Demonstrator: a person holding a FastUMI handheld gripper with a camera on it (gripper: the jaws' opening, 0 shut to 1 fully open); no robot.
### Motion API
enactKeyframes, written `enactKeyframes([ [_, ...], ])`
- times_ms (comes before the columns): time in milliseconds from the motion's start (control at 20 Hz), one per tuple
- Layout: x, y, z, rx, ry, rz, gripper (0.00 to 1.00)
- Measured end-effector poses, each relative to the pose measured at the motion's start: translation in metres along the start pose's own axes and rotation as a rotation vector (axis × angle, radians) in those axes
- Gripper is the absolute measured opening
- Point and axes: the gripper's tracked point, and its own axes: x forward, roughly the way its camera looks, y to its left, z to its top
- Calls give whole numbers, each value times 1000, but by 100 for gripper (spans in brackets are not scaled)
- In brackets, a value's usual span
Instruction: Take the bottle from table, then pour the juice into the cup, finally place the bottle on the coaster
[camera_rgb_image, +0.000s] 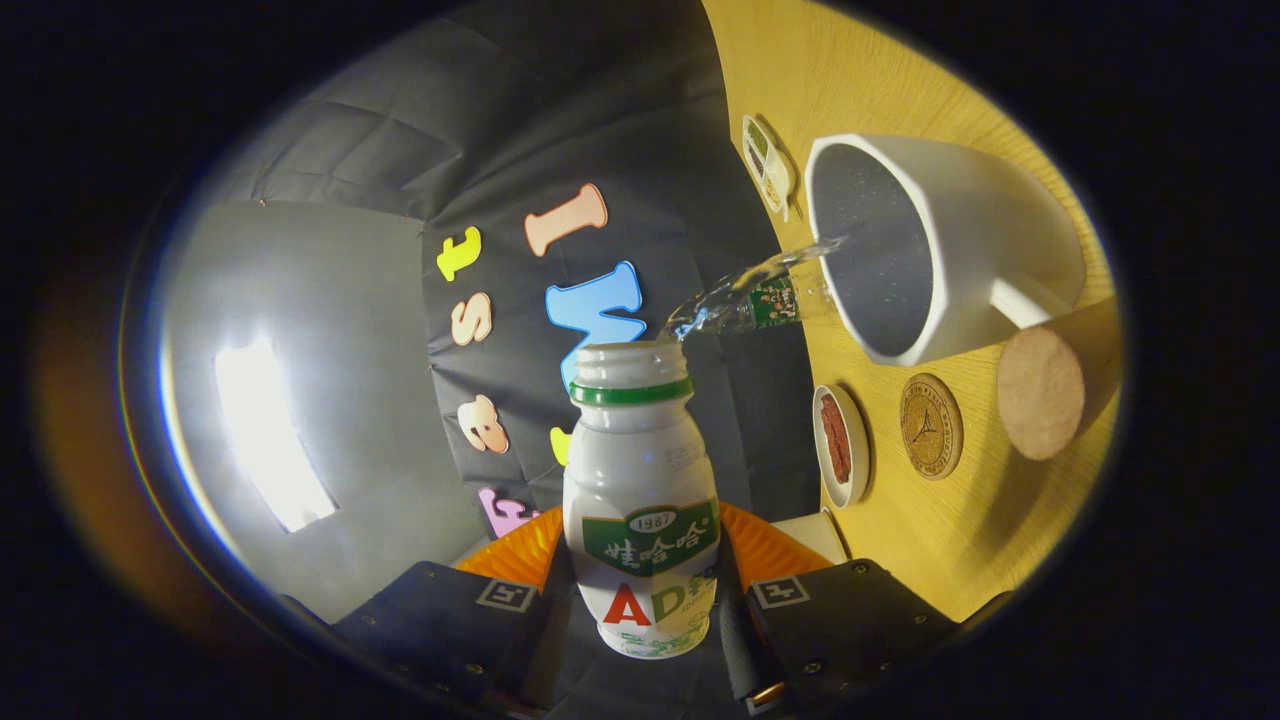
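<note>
Pouring: gripper (640, 600) clamped on bottle (640, 490) between its fingers (view tipped sideways), clear stream reaching cup (960, 240) beyond.

One bottle (641, 500) stands in the lower middle of the frame, between the two fingers of one gripper (640, 610), which press on its sides. One cup (935, 245) sits at the upper right on one table (950, 530). Two round coasters show at the right: one dark-printed (931, 426), one plain cork (1040, 393). One small dish (840, 445) lies beside them. One small flat item (767, 165) lies at the top.
</note>
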Motion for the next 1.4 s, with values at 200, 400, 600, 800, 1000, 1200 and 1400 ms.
enactKeyframes([
  [200,-1,0,1,8,0,4,64],
  [400,-1,1,1,14,-4,13,64],
  [600,-2,2,1,28,-5,19,64],
  [800,-1,3,1,43,-6,25,64],
  [1000,-1,4,0,52,-6,28,64],
  [1200,-1,4,0,67,-8,33,63],
  [1400,0,6,0,83,-11,41,63],
])
